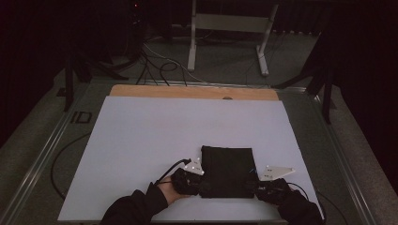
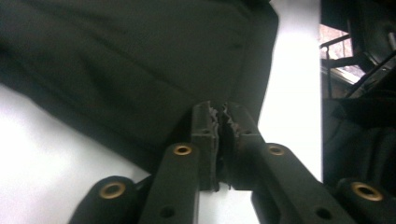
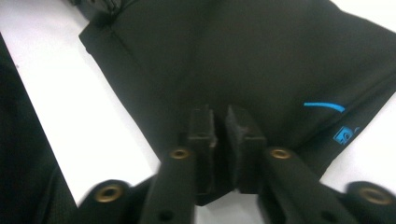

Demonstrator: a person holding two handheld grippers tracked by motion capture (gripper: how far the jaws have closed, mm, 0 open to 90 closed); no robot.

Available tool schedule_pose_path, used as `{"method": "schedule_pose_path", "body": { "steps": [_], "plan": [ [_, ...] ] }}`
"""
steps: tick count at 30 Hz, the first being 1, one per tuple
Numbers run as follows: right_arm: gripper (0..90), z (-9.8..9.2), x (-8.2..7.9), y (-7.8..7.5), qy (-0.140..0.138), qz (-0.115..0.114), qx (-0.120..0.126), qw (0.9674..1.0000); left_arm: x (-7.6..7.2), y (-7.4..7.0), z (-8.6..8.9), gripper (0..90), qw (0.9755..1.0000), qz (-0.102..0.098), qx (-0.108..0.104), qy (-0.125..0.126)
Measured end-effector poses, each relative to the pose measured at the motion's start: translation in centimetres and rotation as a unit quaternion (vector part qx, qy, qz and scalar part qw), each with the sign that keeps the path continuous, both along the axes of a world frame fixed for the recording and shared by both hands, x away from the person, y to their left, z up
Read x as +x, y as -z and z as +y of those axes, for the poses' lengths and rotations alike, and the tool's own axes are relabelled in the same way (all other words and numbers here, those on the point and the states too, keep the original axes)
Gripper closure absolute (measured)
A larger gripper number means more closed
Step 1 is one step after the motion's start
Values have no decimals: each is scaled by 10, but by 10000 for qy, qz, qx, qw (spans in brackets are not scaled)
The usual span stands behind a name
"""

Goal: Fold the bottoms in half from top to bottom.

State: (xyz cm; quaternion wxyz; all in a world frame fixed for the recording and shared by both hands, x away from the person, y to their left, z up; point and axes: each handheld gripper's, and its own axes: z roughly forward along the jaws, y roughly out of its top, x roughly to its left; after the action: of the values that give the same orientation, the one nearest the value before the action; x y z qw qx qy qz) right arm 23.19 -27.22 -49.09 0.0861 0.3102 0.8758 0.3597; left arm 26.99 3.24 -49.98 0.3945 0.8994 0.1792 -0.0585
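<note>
A black folded cloth (image 1: 227, 171) lies flat on the white table sheet (image 1: 164, 131) near the front edge. My left gripper (image 1: 201, 182) is at its front left corner and my right gripper (image 1: 249, 185) at its front right corner. In the left gripper view the cloth (image 2: 140, 70) runs down between the jaws, and that gripper (image 2: 220, 109) has its ragged pads almost meeting on the cloth's edge. In the right gripper view the cloth (image 3: 233, 51) carries small blue marks (image 3: 343, 133). Its corner sits between that gripper's (image 3: 219, 114) jaws, which stand slightly apart with a narrow gap.
A wooden strip (image 1: 192, 92) borders the sheet's far edge. Metal rails run along both sides of the table. Cables (image 1: 159, 70) and a white stand's legs (image 1: 263, 56) are on the floor beyond. Dark sleeves (image 1: 136, 208) come in at the bottom.
</note>
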Motion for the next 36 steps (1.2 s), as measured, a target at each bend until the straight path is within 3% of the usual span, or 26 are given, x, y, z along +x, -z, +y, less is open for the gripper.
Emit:
{"method": "schedule_pose_path", "body": {
  "steps": [4,11,17,20,23,27,34,36],
  "plan": [
    [621,2,1,-4,-62,-60,46,10000,-1,-5,-2,671,10000,-38,-37,-32],
    [395,5,4,-8,-91,114,191,9997,0,-13,-3,453,9999,-77,-45,-48],
    [211,8,8,-15,74,110,302,9995,1,-22,-4,180,9997,-150,25,-180],
    [120,9,10,-18,-6,84,379,9992,2,-26,-3,21,10000,-11,-5,-65],
    [92,10,12,-23,14,102,424,9990,3,-30,0,0,9999,-33,-49,-104],
    [91,13,13,-30,179,-201,322,9991,4,-37,2,0,9998,-96,-72,-164],
    [91,13,19,-44,263,-397,305,9984,8,-52,6,0,9989,-251,-91,-380],
    [91,13,23,-52,343,-553,231,9976,10,-57,7,0,9986,-269,-109,-438]
  ]
}}
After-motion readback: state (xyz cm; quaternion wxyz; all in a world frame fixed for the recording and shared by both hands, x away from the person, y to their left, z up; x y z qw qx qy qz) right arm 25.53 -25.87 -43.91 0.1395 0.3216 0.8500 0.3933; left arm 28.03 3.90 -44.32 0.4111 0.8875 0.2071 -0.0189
